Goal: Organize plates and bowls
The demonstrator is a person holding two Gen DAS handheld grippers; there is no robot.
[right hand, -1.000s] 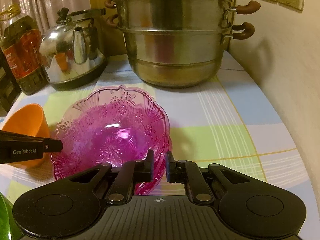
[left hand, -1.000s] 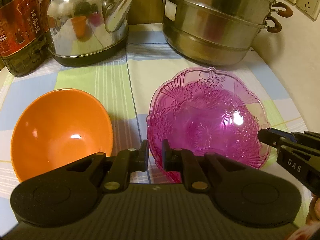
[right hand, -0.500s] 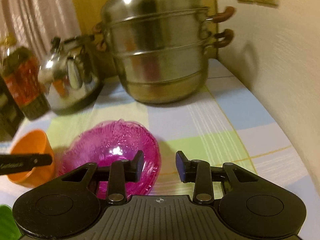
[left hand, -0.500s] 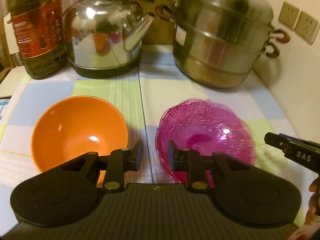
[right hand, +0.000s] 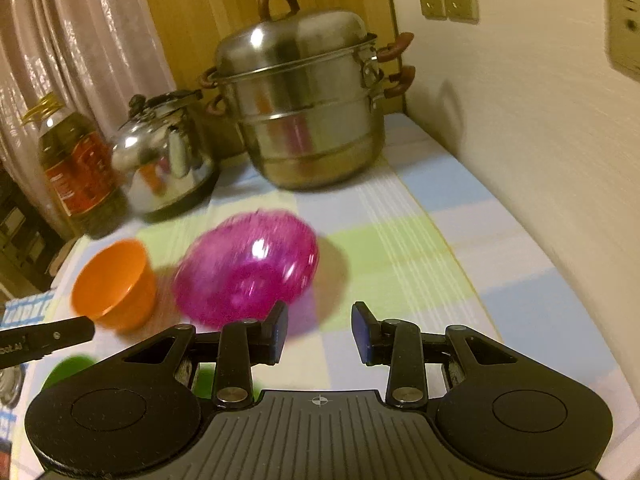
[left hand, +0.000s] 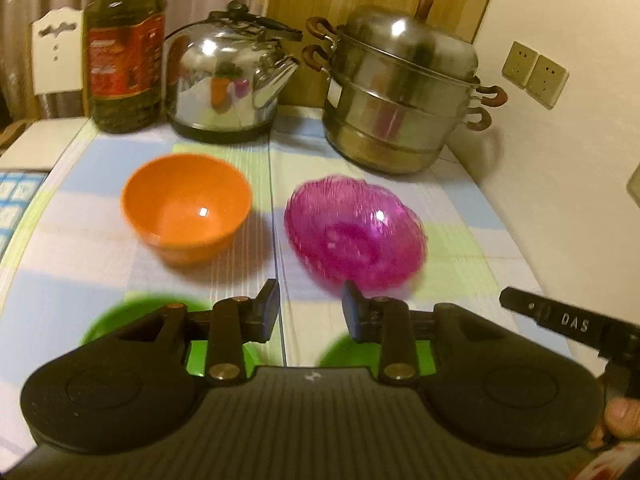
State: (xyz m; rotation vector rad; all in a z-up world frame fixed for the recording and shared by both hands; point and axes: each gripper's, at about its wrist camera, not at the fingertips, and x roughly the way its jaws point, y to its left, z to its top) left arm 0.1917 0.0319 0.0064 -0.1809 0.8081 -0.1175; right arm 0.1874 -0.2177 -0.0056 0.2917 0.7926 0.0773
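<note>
Left gripper point(left hand: 310, 303) & right gripper point(right hand: 319, 328) both empty, jaws just been opening – nothing btwn them. Pink bowl point(left hand: 355, 231) sits on checked tablecloth point(right hand: 404, 216), just right of orange bowl point(left hand: 186, 206), apart from both grippers.

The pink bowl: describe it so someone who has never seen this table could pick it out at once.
Start at the big steel steamer pot near the wall. On the checked cloth in front of it sits the pink bowl, with an orange bowl on its left. The pink one alone is see-through, wider and shallower than the plain, opaque orange bowl.
</note>
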